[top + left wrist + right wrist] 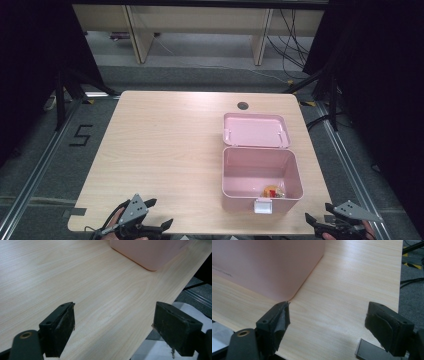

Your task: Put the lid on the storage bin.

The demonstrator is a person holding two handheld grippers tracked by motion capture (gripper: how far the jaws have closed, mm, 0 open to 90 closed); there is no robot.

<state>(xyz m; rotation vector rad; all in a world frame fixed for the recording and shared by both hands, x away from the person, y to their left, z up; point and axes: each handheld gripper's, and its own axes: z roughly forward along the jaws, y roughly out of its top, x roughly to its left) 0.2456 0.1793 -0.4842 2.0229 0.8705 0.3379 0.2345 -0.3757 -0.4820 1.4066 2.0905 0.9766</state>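
A pink plastic box (pixel 261 172) stands open on the right half of the wooden table (pixel 165 145), its lid (pixel 256 130) laid back flat behind it. A white latch (pixel 263 205) hangs at its front wall. Small red and yellow items (pixel 273 192) lie in its front right corner. My left gripper (pixel 159 212) is open over the table's near left edge, with nothing between its jaws. In the left gripper view the gripper (pixel 115 308) points across bare wood toward the box (pixel 150 252). My right gripper (pixel 318 212) is open at the near right corner, just right of the box (pixel 267 265).
A round cable hole (pixel 242 105) sits near the table's far edge. Black tape (pixel 75 211) marks the near left corner, and a dark patch (pixel 367 352) lies at the near right edge. Grey floor with a "5" mark (pixel 80 135) surrounds the table. Desk legs stand behind.
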